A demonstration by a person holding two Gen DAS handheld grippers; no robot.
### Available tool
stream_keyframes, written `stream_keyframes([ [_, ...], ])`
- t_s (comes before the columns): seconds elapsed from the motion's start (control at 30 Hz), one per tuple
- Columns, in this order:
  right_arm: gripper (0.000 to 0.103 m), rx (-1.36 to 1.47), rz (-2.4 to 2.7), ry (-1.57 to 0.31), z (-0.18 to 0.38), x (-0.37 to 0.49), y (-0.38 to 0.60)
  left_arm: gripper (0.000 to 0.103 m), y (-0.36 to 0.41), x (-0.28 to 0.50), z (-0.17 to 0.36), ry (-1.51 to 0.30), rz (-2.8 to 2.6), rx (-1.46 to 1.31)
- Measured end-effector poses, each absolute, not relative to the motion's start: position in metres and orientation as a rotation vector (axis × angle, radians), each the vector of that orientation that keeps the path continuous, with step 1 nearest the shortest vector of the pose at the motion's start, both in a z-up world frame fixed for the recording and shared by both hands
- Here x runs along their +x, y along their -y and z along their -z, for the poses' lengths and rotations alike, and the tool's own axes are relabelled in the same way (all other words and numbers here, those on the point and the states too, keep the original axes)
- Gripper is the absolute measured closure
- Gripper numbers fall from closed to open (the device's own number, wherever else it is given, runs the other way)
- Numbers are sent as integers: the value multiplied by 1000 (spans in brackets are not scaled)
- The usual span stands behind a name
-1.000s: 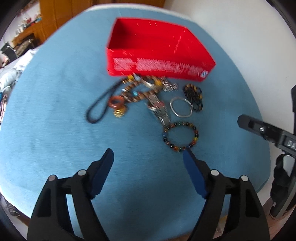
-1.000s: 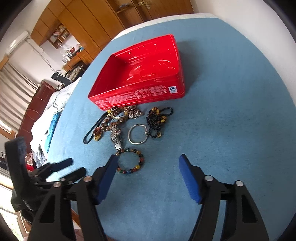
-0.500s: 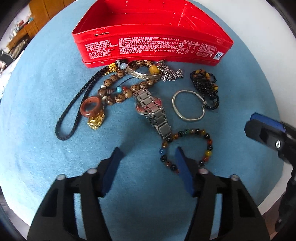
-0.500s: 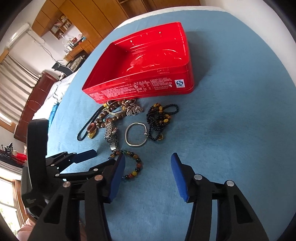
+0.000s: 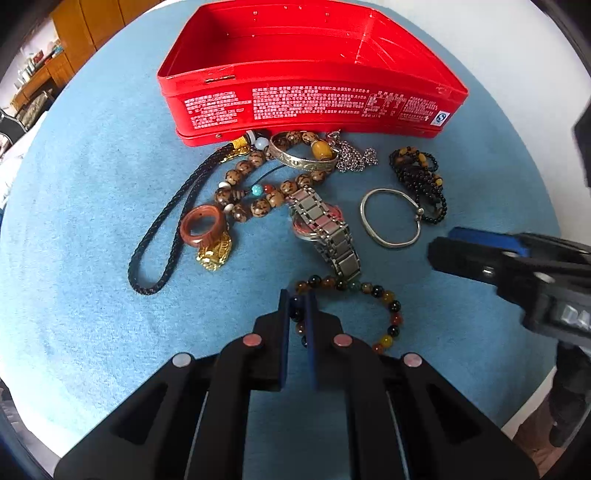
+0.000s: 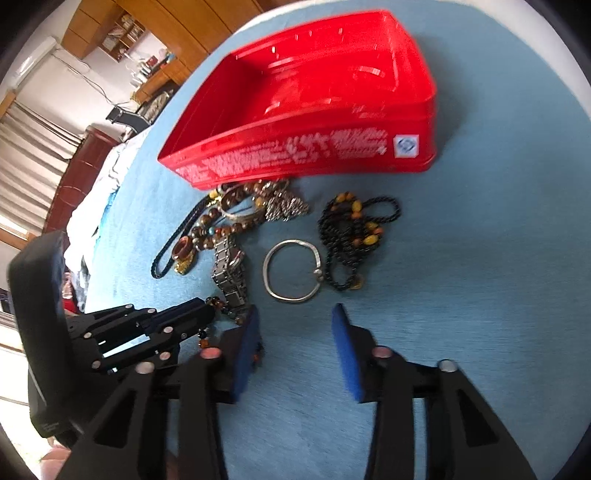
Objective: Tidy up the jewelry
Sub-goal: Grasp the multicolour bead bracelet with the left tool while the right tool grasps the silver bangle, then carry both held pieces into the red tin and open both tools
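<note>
Blue cloth surface, red tin, jewelry pile

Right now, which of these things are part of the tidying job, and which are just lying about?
Part of the job:
- red tin
- beaded bracelet, pinched by the left gripper
- watch
- silver bangle
- black bead necklace

Just there:
- blue cloth
- wooden cupboards

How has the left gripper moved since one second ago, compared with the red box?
Yes. The left gripper has come forward toward the red box and down to the bead bracelet; its jaws have just been closing and now pinch the bracelet's beads.
</note>
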State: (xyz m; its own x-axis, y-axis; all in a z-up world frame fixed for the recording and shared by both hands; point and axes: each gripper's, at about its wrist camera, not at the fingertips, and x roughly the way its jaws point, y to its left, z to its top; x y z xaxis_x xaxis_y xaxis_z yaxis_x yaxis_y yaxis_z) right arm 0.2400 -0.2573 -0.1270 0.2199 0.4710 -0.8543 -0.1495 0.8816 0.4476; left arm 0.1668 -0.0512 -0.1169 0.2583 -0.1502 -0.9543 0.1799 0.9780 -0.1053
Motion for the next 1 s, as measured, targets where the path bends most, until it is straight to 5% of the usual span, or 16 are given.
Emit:
stream_keyframes([
  [0.23,74,286,-396,-1321,135,254,249,97,28,168,109,-1282,250,-17],
  [0.33,60,261,-393,-1319,135,258,240,97,18,166,110,-1293,262,-34],
  [0.63,48,151,-356,-1314,133,271,216,97,-5,175,111,-1286,282,-54],
  [0.87,45,40,-323,-1280,132,274,197,97,-30,193,99,-1264,264,-85],
  [1.0,53,1,-308,-1253,131,269,196,97,-42,197,86,-1232,257,-94],
])
